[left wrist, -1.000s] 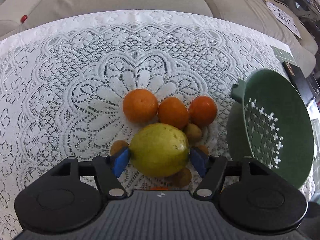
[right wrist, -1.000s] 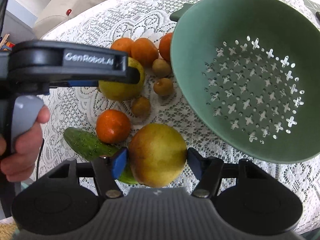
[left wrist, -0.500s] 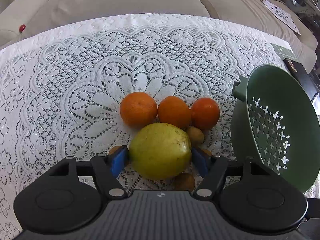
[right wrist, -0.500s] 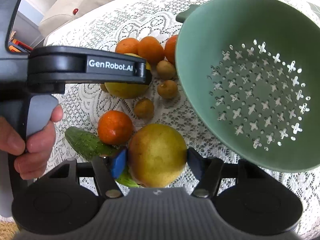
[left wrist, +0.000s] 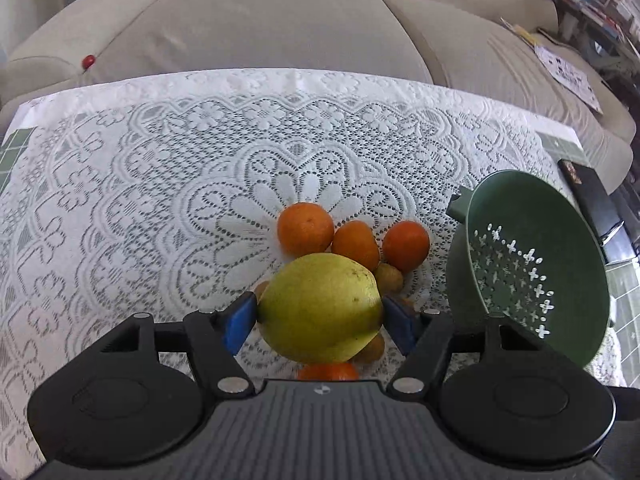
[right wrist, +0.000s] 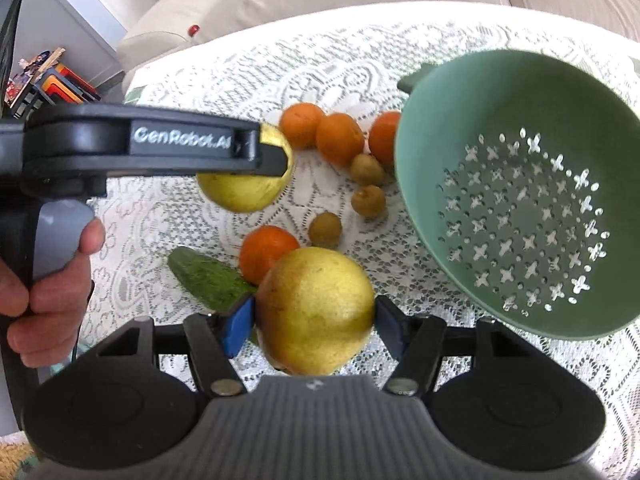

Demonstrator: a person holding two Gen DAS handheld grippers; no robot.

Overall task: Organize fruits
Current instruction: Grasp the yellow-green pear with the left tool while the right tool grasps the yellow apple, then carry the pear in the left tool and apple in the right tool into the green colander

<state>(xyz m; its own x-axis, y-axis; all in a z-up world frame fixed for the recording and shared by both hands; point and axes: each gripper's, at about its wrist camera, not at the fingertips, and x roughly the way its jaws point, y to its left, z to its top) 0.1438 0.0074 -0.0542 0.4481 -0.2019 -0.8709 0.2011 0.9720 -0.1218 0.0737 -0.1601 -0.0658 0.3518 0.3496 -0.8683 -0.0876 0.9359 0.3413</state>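
White lace cloth (left wrist: 160,184) covers the table, with a beige sofa (left wrist: 260,28) behind it. The left gripper (left wrist: 320,316) squeezes 1 big yellow-green fruit (left wrist: 322,308) between its blue pads. The right gripper (right wrist: 314,320) squeezes another big yellow fruit (right wrist: 316,310) the same way. 3 oranges (left wrist: 306,227) sit in a row past the left one. A tilted green strainer bowl (right wrist: 520,200) sits beside them. A cucumber (right wrist: 208,280) lies by 1 more orange (right wrist: 266,252).

oranges (right wrist: 269,253): 4 | yellow pears (right wrist: 316,312): 2 | small brown fruits (right wrist: 368,201): 3 | cucumber (right wrist: 208,278): 1 | colander (right wrist: 520,184): 1
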